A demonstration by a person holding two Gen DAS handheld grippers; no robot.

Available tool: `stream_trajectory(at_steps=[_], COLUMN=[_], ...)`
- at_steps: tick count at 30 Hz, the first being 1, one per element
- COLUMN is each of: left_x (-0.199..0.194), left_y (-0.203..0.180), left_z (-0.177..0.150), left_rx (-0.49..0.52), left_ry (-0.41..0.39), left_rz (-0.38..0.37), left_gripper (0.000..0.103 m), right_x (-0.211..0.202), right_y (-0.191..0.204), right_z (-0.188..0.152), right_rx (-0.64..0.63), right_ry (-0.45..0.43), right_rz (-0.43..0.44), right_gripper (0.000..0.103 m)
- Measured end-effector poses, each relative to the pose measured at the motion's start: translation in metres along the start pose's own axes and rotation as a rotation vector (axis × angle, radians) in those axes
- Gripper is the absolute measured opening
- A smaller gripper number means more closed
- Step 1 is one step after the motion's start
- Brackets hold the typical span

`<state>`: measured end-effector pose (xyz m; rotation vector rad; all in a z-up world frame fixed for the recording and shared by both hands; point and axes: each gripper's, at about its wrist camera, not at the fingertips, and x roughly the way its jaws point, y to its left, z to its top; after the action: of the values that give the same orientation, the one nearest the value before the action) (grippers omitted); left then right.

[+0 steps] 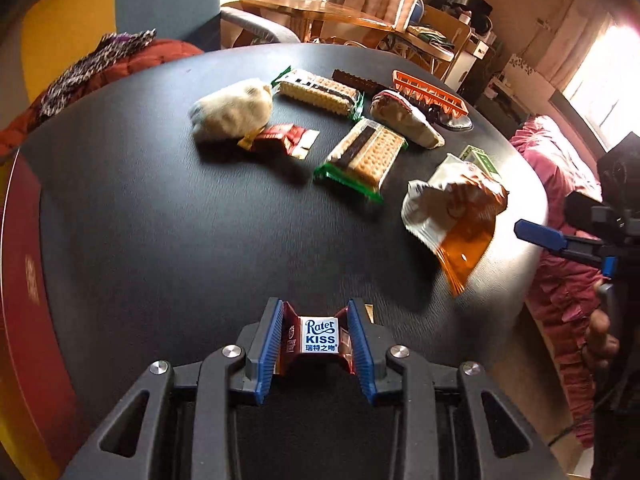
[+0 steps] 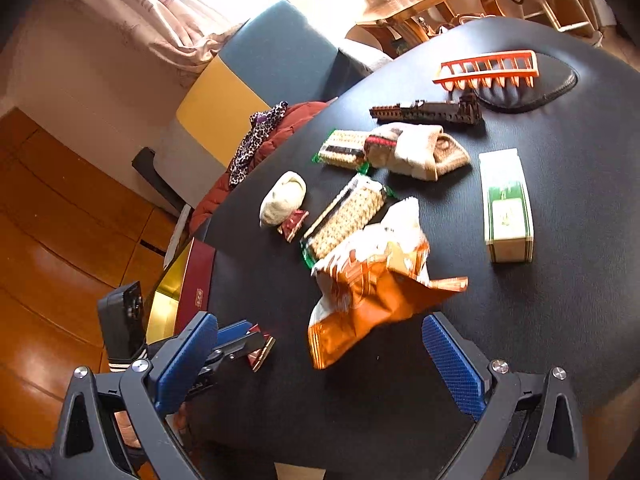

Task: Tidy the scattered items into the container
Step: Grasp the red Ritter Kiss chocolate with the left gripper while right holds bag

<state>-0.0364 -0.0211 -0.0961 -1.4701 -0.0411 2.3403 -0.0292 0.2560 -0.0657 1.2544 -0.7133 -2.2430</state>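
My left gripper (image 1: 318, 340) is shut on a small red Rater Kiss candy (image 1: 321, 338), held just above the black table (image 1: 160, 240). It also shows in the right wrist view (image 2: 258, 346) at the lower left. My right gripper (image 2: 320, 354) is open and empty, its blue pads (image 2: 452, 364) either side of an orange and white snack bag (image 2: 368, 280), which also shows in the left wrist view (image 1: 452, 212). The red box container (image 2: 196, 280) sits at the table's left edge, also in the left wrist view (image 1: 28, 280).
Scattered on the table are two cracker packs (image 1: 364, 156) (image 1: 320, 92), a white rolled sock (image 1: 232, 110), another red candy (image 1: 284, 140), a folded sock (image 2: 416, 150), a green and white box (image 2: 506, 204), an orange rack (image 2: 488, 70) and a brown strip (image 2: 428, 112). A chair with clothes (image 2: 264, 136) stands behind.
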Motion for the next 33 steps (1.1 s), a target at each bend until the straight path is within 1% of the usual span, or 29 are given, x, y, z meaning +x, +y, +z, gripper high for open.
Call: stream_trajectory(at_steps=[2, 4, 6, 8, 11, 14, 17, 21, 24, 26, 27, 29, 33], left_x=[-0.01, -0.024, -0.036, -0.044, -0.043, -0.033, -0.02, -0.003, 0.002, 0.006, 0.008, 0.008, 0.003], left_y=[0.002, 0.004, 0.006, 0.008, 0.004, 0.001, 0.003, 0.016, 0.022, 0.027, 0.029, 0.027, 0.009], left_z=[-0.01, -0.018, -0.028, -0.038, -0.048, -0.049, -0.039, -0.022, -0.002, 0.011, 0.016, 0.025, 0.03], left_rx=[-0.018, -0.03, -0.041, -0.06, -0.082, -0.108, -0.136, -0.181, -0.157, -0.151, -0.161, -0.161, -0.063], left_ry=[-0.012, -0.049, -0.062, -0.048, -0.014, -0.001, 0.0, -0.003, -0.024, -0.014, -0.005, -0.009, -0.016], left_rz=[0.004, -0.012, -0.047, -0.115, -0.19, -0.201, -0.206, -0.184, -0.128, -0.089, -0.084, -0.077, -0.016], left_gripper=[0.036, 0.036, 0.036, 0.036, 0.036, 0.036, 0.038, 0.039, 0.04, 0.04, 0.041, 0.041, 0.041], right_x=[0.002, 0.002, 0.002, 0.001, 0.003, 0.006, 0.005, 0.001, -0.002, -0.001, -0.001, 0.0, 0.0], right_y=[0.002, 0.005, 0.009, 0.013, 0.021, 0.026, 0.028, 0.026, 0.019, 0.014, 0.012, 0.008, 0.004], right_z=[-0.006, -0.012, -0.017, -0.02, -0.025, -0.029, -0.031, -0.03, -0.029, -0.028, -0.028, -0.027, -0.025], right_rx=[-0.001, -0.005, -0.016, -0.032, -0.062, -0.066, -0.07, -0.065, -0.049, -0.036, -0.029, -0.021, -0.016], right_ry=[0.011, 0.018, 0.022, 0.03, 0.046, 0.052, 0.053, 0.045, 0.04, 0.04, 0.039, 0.037, 0.032], right_rz=[-0.013, -0.016, -0.017, -0.012, 0.007, 0.011, 0.005, -0.008, -0.02, -0.026, -0.028, -0.029, -0.03], right_gripper=[0.103, 0.103, 0.103, 0.103, 0.103, 0.103, 0.103, 0.103, 0.103, 0.103, 0.103, 0.103, 0.103])
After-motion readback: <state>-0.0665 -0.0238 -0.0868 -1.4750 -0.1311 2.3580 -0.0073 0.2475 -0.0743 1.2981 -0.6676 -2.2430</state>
